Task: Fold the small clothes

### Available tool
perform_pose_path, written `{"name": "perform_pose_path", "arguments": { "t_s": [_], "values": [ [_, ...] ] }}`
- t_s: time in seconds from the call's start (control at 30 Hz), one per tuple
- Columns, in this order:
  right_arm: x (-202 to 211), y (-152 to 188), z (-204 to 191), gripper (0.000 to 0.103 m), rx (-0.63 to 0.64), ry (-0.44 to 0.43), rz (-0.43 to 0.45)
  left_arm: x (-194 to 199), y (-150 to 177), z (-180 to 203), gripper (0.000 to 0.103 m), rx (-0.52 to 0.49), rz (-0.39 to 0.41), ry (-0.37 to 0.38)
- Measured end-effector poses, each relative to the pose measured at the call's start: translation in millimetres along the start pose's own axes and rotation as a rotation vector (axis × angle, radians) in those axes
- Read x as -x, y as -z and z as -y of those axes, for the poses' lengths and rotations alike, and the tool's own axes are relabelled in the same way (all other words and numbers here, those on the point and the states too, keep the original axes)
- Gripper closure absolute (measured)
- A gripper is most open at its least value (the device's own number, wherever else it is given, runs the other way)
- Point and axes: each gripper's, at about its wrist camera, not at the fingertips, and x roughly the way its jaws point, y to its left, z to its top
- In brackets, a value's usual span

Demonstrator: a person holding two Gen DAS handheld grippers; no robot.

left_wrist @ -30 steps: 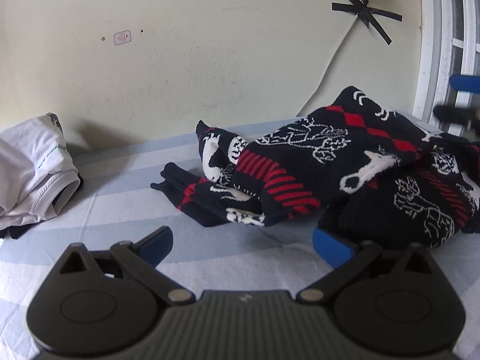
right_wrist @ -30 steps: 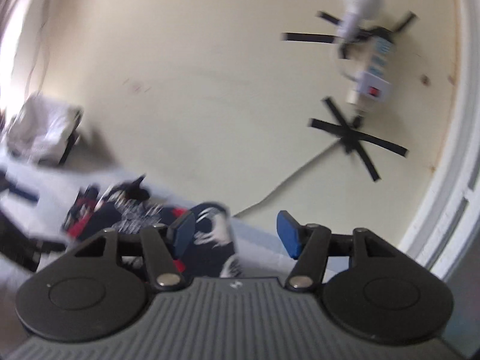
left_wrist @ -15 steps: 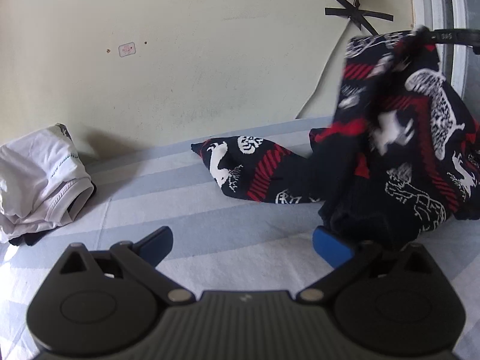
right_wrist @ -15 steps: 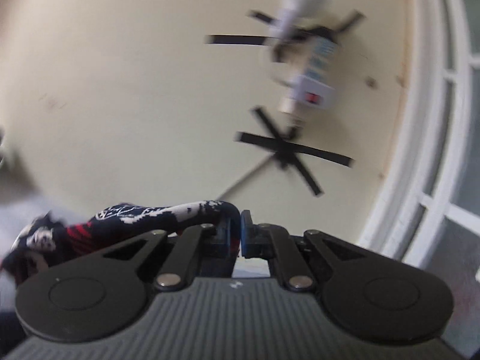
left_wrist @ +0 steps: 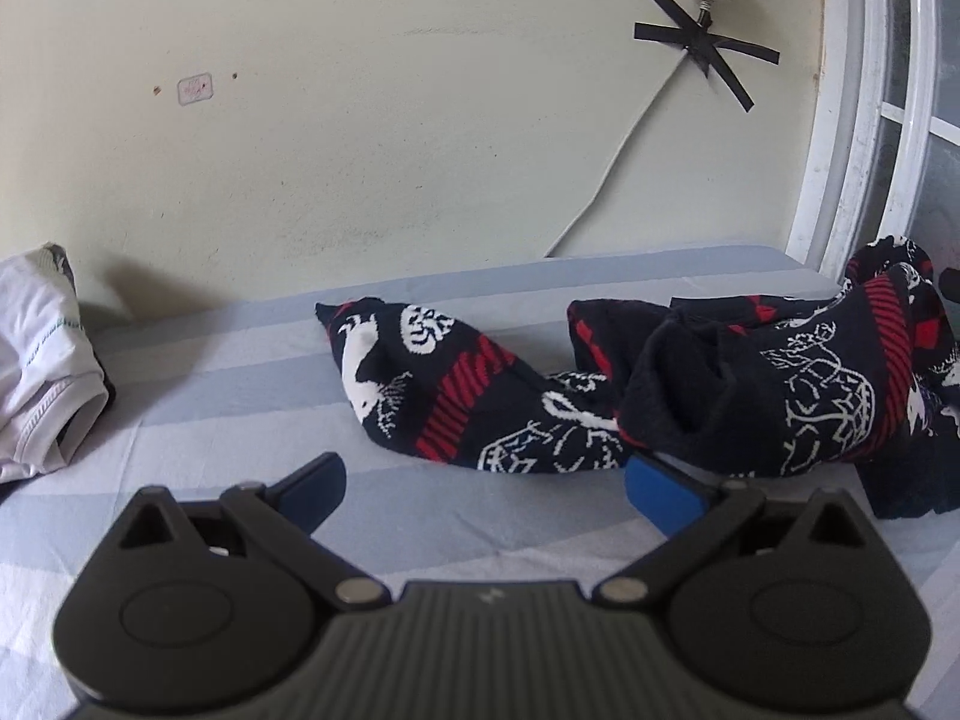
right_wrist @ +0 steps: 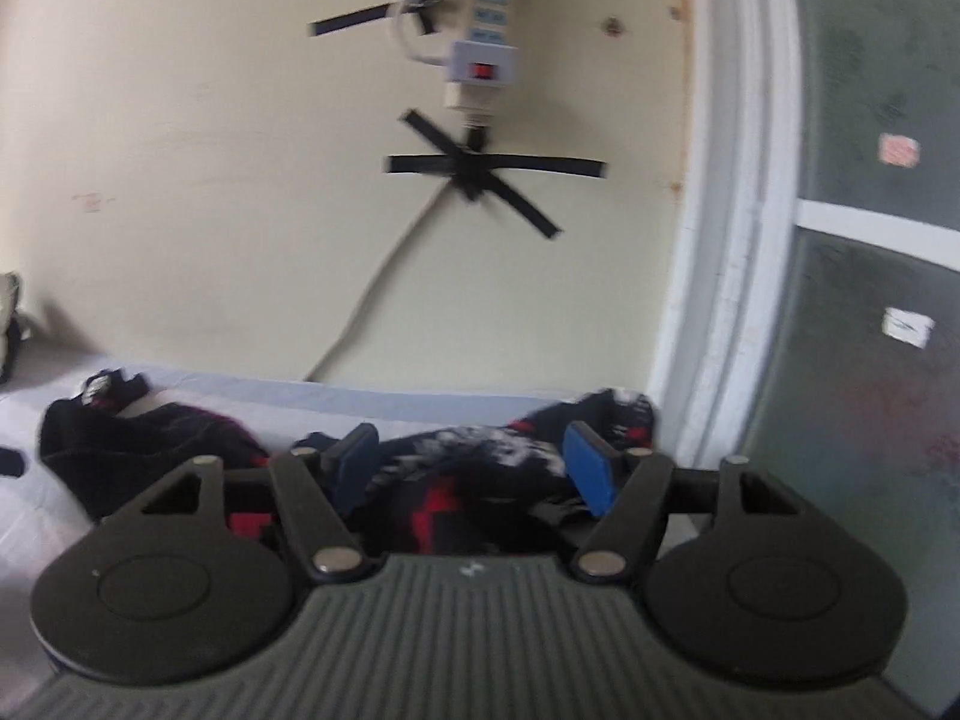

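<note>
Sweater (left_wrist: 750,384) crumpled on striped sheet (left_wrist: 240,384), sleeve stretched left. Left gripper (left_wrist: 483,483) spread wide, empty — right pad (left_wrist: 663,489) just under sweater edge. Right gripper (right_wrist: 474,465) parted wide over blurred sweater (right_wrist: 468,462), gripping nothing. White garment (left_wrist: 42,360) far left. Half second ago right fingers pinched sweater aloft — now released, dropped back onto sheet.

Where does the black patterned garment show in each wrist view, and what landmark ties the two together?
Left wrist: garment lies on the bed, centre to right edge.
Right wrist: garment sits low centre, behind the open fingers, blurred.
Shared landmark: black tape cross on the wall.
</note>
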Motion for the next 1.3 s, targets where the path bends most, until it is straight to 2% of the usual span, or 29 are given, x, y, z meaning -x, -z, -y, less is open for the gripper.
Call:
{"name": "perform_pose_path", "arguments": {
  "t_s": [0.03, 0.1, 0.17, 0.2, 0.27, 0.3, 0.33, 0.37, 0.43, 0.53, 0.63, 0.73, 0.83, 0.97, 1.0, 1.03, 1.1, 1.2, 1.3],
  "values": [
    [-2, -5, -12, 0.017, 0.036, -0.044, 0.003, 1, 0, 4, 0.0, -0.02, 0.009, -0.013],
    [-14, -13, -36, 0.016, 0.107, -0.109, -0.013, 4, 4, 7, 0.0, -0.063, 0.026, -0.043],
    [-37, -19, -55, 0.014, 0.174, -0.177, -0.078, 8, 8, 8, 0.0, -0.121, 0.048, -0.09],
    [-50, -18, -61, 0.013, 0.206, -0.187, -0.118, 9, 11, 8, 0.0, -0.153, 0.059, -0.115],
    [-78, -10, -65, 0.013, 0.263, -0.112, -0.198, 9, 15, 8, 0.0, -0.236, 0.079, -0.17],
    [-88, 0, -64, 0.018, 0.292, -0.08, -0.252, 8, 17, 8, 0.0, -0.274, 0.086, -0.191],
    [-95, 9, -60, 0.035, 0.31, -0.072, -0.287, 6, 18, 7, 0.0, -0.309, 0.091, -0.207],
    [-97, 17, -54, 0.039, 0.304, -0.069, -0.313, 5, 19, 7, 0.0, -0.342, 0.099, -0.217],
    [-77, 28, -35, 0.051, 0.186, -0.092, -0.297, 1, 20, 11, 0.0, -0.414, 0.122, -0.22],
    [-56, 39, -3, 0.053, -0.029, -0.117, -0.277, -8, 21, 25, 0.0, -0.539, 0.163, -0.207],
    [-37, 55, 15, 0.054, -0.182, -0.116, -0.233, -11, 22, 43, 0.0, -0.65, 0.205, -0.144],
    [-30, 61, 19, 0.054, -0.246, -0.107, -0.202, -16, 23, 64, 0.0, -0.748, 0.215, -0.078],
    [-28, 68, 25, 0.055, -0.342, -0.107, -0.162, -24, 25, 81, 0.0, -0.831, 0.234, -0.056],
    [-30, 67, 22, 0.055, -0.336, -0.098, -0.147, -42, 25, 99, 0.002, -0.896, 0.23, -0.023],
    [-30, 64, 20, 0.055, -0.321, -0.097, -0.156, -46, 24, 103, 0.016, -0.91, 0.232, -0.011],
    [-31, 62, 20, 0.054, -0.309, -0.102, -0.167, -50, 23, 108, 0.047, -0.92, 0.229, -0.003],
    [-34, 52, 24, 0.052, -0.288, -0.132, -0.199, -55, 19, 113, 0.071, -0.901, 0.209, -0.001],
    [-26, 26, 31, 0.051, -0.255, -0.189, -0.18, -48, 18, 111, 0.081, -0.838, 0.222, 0.025],
    [-24, -6, 38, 0.037, -0.184, -0.171, -0.118, -29, 26, 102, 0.085, -0.794, 0.249, 0.044]
  ]
}}
